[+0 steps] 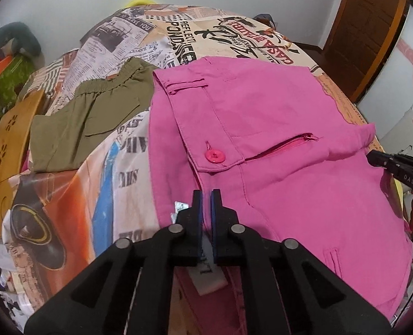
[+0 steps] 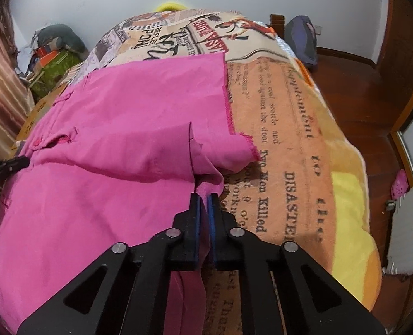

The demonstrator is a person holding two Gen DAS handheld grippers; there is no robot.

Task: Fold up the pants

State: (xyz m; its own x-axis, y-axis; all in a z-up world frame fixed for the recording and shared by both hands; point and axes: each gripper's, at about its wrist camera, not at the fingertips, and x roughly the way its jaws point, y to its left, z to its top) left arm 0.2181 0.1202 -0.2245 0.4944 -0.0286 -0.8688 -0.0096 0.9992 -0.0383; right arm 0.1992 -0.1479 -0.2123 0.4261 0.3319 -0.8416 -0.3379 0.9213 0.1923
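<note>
Pink pants [image 1: 276, 145] lie on a bed covered with a newspaper-print blanket [image 1: 178, 36], waistband, button [image 1: 214, 156] and zip pocket facing up. My left gripper [image 1: 206, 195] is shut on the pink fabric at the waist end, near a white label. In the right wrist view the pants [image 2: 108, 153] spread left, with a leg hem folded over near the middle. My right gripper [image 2: 203, 198] is shut on the pink fabric at the leg end. The right gripper also shows at the right edge of the left wrist view [image 1: 396, 167].
Olive-green pants [image 1: 95, 117] lie folded on the bed to the left of the pink ones. A tan wooden panel [image 1: 8, 150] stands at the far left. Clutter sits by the wall [image 2: 53, 55]. The bed's right edge drops to a wooden floor [image 2: 374, 97].
</note>
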